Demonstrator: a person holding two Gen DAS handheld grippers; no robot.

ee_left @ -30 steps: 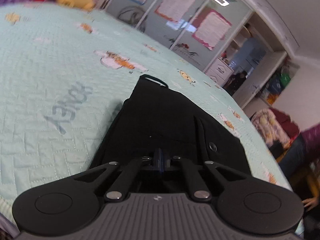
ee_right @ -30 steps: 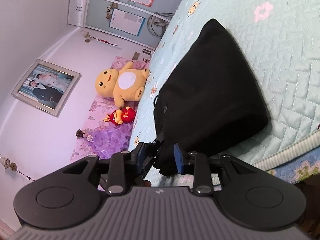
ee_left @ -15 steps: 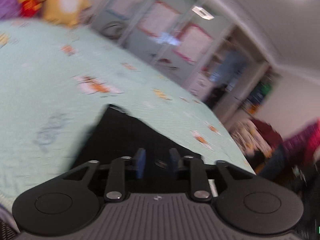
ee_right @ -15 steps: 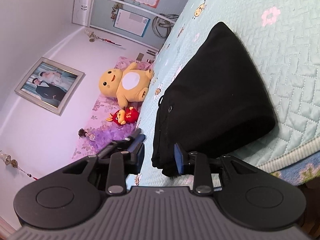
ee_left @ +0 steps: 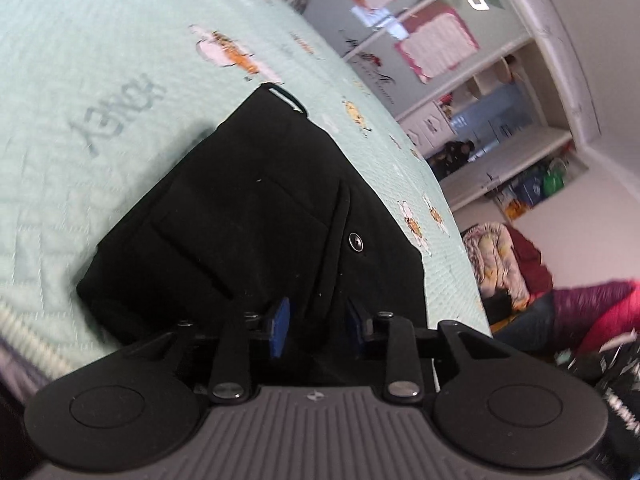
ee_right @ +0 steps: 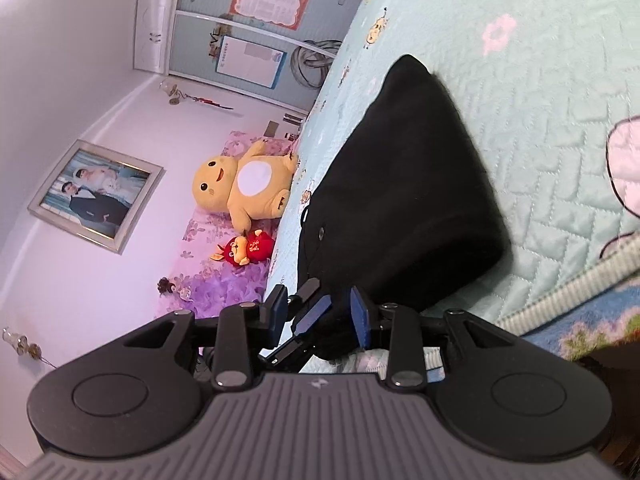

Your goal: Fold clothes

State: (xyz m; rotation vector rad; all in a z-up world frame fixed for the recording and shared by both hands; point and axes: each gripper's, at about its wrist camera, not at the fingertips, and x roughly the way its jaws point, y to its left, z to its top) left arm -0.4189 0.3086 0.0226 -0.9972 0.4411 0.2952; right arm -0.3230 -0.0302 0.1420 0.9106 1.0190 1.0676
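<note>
A folded black garment [ee_left: 260, 208] with a metal snap and a belt loop lies near the bed's front edge; the right wrist view shows its rounded fold [ee_right: 400, 200]. My left gripper [ee_left: 316, 326] hovers at the garment's near edge. Its blue pads are apart and closing, with black cloth seen between them but not pressed. My right gripper [ee_right: 318, 316] stands open at the garment's near corner. Its right pad is close to the cloth. The left gripper [ee_right: 310, 304] pokes in between the right gripper's fingers.
The mint quilt [ee_left: 80, 60] with cartoon prints spreads beyond the garment. A yellow plush toy [ee_right: 248, 184] and a small red one [ee_right: 246, 250] sit at the headboard end. A person's magenta sleeve [ee_left: 600, 304] and a pile of clothes [ee_left: 500, 256] lie beyond the bed.
The left jaws, shut at the garment's near edge a second ago, have parted, and that gripper has rolled and drawn back a little. It now shows in the right wrist view. The right gripper has stayed put.
</note>
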